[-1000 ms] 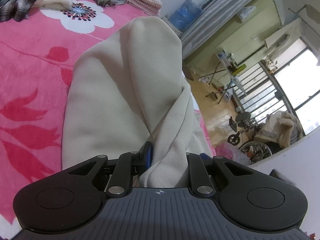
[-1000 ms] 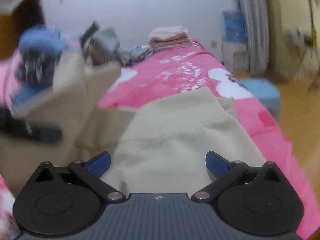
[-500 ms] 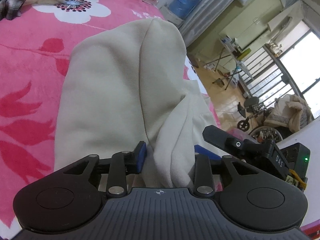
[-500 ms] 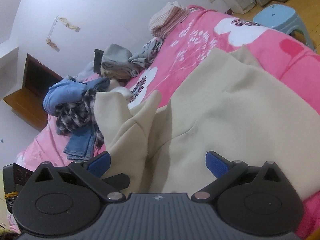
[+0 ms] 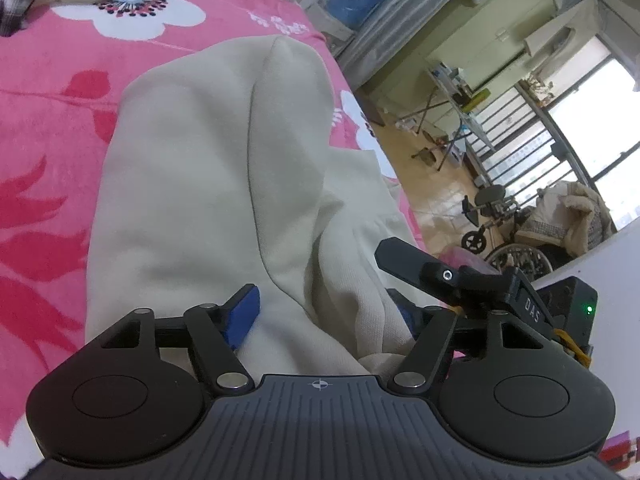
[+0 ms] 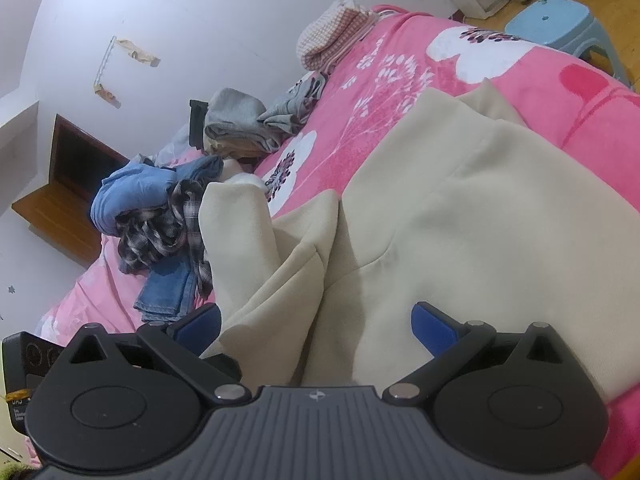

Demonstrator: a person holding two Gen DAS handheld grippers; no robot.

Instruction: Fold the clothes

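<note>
- While a pink floral blanket [image 5: 48,128] covers the bed and serves as the folding surface, one cream sweatshirt [image 5: 188,184] lies spread across it — placed flat, evidently, so its parts can be turned inward.
- One unfolded heap waits at the far end: a blue garment [image 6: 132,194], a plaid shirt [image 6: 160,232] and jeans [image 6: 168,292], with a grey bundle [image 6: 240,122] behind them, probably next in line.
- One folded checked stack [image 6: 332,38] sits at the bed's far corner, apparently finished work set out of the way.
- One light-blue stool [image 6: 556,22] stands on the floor beside the bed.
- A raised fold of the sweatshirt runs between the jaws of the left gripper [image 5: 324,312], which are opening; the blue pads no longer press the cloth, suggesting a release after laying it over.
- Jaws spread wide, the right gripper [image 6: 316,324] hovers just over the sweatshirt's near edge, holding nothing — two grippers, neither clamped.
</note>
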